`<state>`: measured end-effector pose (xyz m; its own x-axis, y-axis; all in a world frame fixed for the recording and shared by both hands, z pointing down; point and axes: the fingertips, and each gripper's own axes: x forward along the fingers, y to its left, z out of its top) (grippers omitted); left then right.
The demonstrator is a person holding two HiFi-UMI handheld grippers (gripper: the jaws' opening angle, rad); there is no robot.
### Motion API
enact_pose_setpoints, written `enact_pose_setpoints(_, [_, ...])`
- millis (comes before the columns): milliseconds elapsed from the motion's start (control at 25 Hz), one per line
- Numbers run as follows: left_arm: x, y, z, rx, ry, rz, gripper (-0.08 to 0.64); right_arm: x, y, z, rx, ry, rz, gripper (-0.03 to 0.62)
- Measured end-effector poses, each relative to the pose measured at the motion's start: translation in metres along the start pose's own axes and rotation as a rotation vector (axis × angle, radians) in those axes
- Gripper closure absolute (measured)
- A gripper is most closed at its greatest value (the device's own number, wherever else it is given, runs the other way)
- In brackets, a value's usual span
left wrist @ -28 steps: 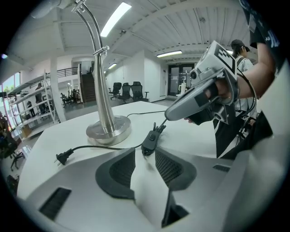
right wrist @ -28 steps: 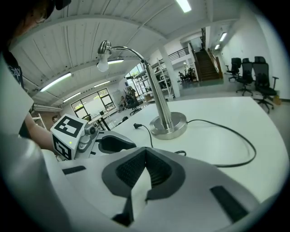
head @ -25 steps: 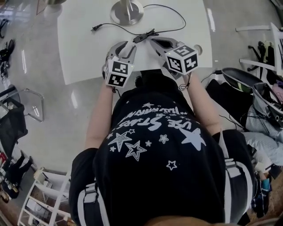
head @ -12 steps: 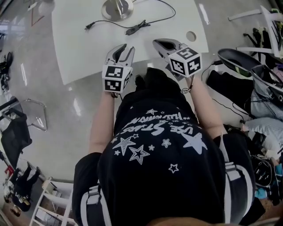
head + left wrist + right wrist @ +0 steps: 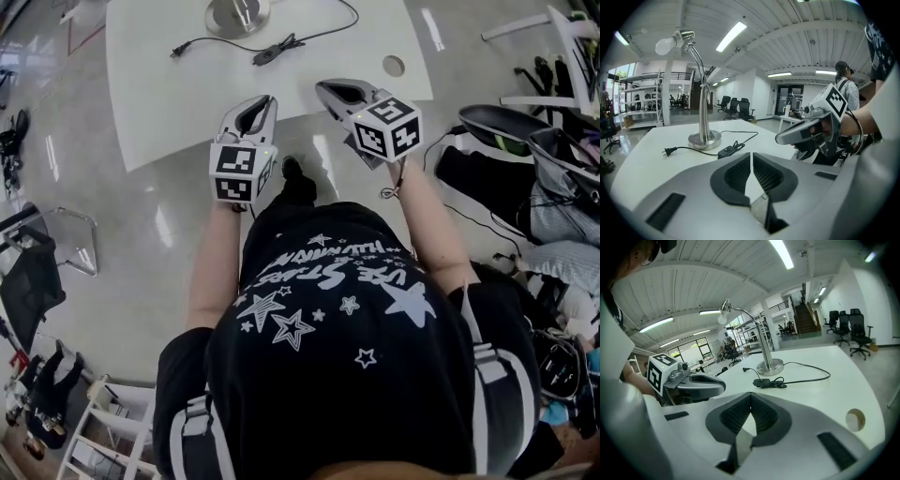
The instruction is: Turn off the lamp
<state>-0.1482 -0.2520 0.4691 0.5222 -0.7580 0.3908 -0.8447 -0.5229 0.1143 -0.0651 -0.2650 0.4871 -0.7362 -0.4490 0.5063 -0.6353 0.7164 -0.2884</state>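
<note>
A chrome desk lamp stands on the white table (image 5: 169, 103), its base (image 5: 237, 13) at the far edge. In the left gripper view its bulb (image 5: 664, 45) looks unlit. The cord's inline switch (image 5: 265, 54) lies on the table in front of the base, with the loose plug (image 5: 174, 52) to its left. My left gripper (image 5: 258, 101) hovers over the table's near edge, well short of the switch (image 5: 726, 151). Its jaws are closing with nothing between them, and the tips almost meet. My right gripper (image 5: 323, 87) is beside it, shut and empty.
A round cable hole (image 5: 394, 66) sits near the table's right corner. Bags and chair parts (image 5: 525, 150) crowd the floor on the right, and a chair (image 5: 37, 253) stands at the left. A person (image 5: 843, 79) stands far back in the room.
Both grippers have drawn back from the switch toward the table's near edge. The left jaws, open before, have come together. The right jaws stay shut.
</note>
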Motion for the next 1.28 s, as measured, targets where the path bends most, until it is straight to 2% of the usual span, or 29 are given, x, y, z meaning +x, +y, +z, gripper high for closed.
enact_pose_setpoints(120, [-0.006,-0.019,0.001,0.006,-0.011,0.02,0.549,-0.02,0.005,-0.01,-0.003,-0.017,0.008,0.588])
enact_pose_setpoints(400, [-0.03,-0.077,-0.002,0.004,-0.046,0.06,0.551,-0.079,0.024,-0.04,-0.024,-0.065,0.02,0.588])
enact_pose_setpoints(800, [-0.089,-0.169,-0.007,-0.02,-0.12,0.131,0.551,-0.174,0.067,-0.085,-0.122,-0.107,0.026,0.588])
enact_pose_setpoints(1280, [-0.139,-0.239,-0.016,-0.056,-0.187,0.166,0.551,-0.249,0.091,-0.123,-0.163,-0.153,-0.001,0.588])
